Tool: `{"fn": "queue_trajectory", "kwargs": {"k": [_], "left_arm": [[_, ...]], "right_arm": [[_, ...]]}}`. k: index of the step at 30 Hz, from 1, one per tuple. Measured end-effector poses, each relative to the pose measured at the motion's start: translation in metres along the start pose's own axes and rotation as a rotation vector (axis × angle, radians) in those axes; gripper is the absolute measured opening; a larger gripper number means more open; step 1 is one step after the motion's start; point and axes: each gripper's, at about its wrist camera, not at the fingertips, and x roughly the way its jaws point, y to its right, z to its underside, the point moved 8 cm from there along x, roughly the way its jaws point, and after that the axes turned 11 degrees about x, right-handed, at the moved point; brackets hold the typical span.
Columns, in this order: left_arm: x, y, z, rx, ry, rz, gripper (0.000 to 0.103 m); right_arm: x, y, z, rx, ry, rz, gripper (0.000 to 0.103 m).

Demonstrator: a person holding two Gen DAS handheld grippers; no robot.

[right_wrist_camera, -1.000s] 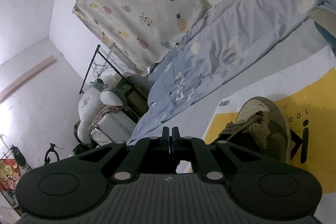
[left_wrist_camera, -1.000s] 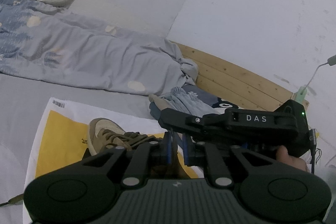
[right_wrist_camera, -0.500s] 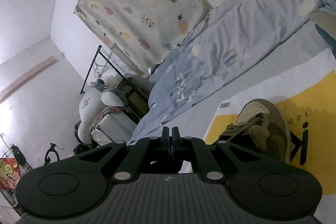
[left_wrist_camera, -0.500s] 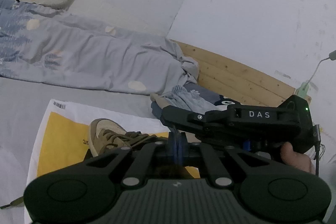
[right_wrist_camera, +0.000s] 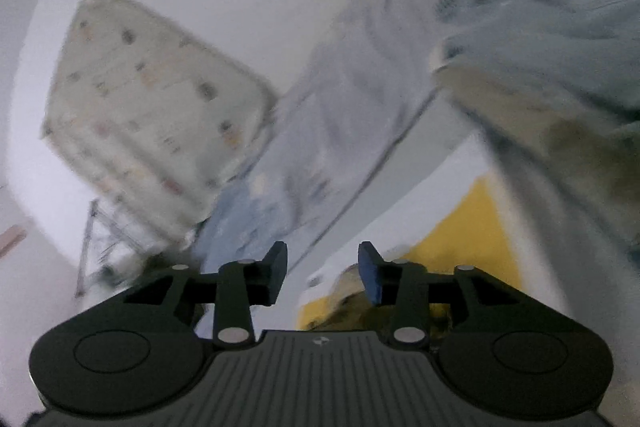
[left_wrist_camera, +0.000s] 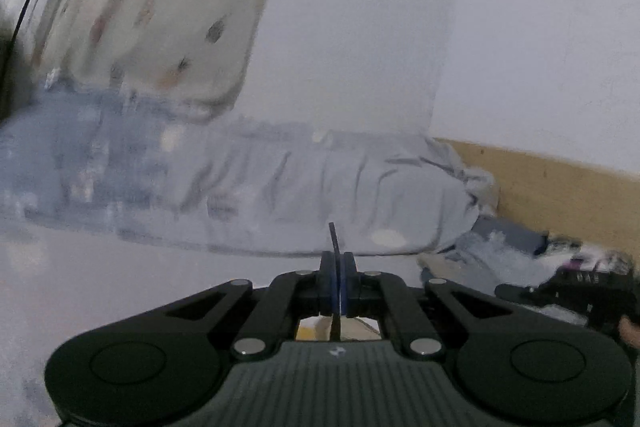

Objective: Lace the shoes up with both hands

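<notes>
Left gripper [left_wrist_camera: 338,285] clenched on dark lace [left_wrist_camera: 333,239]; lace end pokes up past pads, rest runs down toward shoe below. Right gripper [right_wrist_camera: 323,273] jaws opening, nothing between them. Shoe [right_wrist_camera: 352,301] near, low, just right of right gripper's gap, on yellow sheet [right_wrist_camera: 472,227]. Both views blurred. My plan: keep lace taut with left, slow right hand, find next eyelet before closing.

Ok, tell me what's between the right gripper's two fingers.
Nothing. In the right wrist view the right gripper is opening with a bare gap between its fingers; behind it only the blurred bedsheet and the shoe below show.
</notes>
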Motion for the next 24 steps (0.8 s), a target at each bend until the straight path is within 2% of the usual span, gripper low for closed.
{"fn": "queue_trajectory", "kwargs": {"k": [2, 5, 11, 17, 24], "left_arm": [[0.003, 0.018, -0.004, 0.103, 0.001, 0.003, 0.0], [0.011, 0.04, -0.005, 0.202, -0.015, 0.022, 0.0], [0.029, 0.077, 0.008, 0.39, -0.067, 0.056, 0.0], [0.043, 0.107, 0.034, 0.516, -0.147, 0.118, 0.0], [0.054, 0.128, 0.052, 0.594, -0.215, 0.161, 0.0]], "right_arm": [[0.002, 0.012, -0.008, 0.001, 0.042, 0.06, 0.045], [0.007, 0.026, -0.017, -0.017, 0.085, 0.127, 0.045], [0.02, 0.04, -0.027, -0.163, 0.106, 0.214, 0.045], [0.032, 0.026, -0.023, -0.299, 0.062, 0.19, 0.045], [0.034, 0.028, -0.026, -0.297, 0.035, 0.192, 0.045]]}}
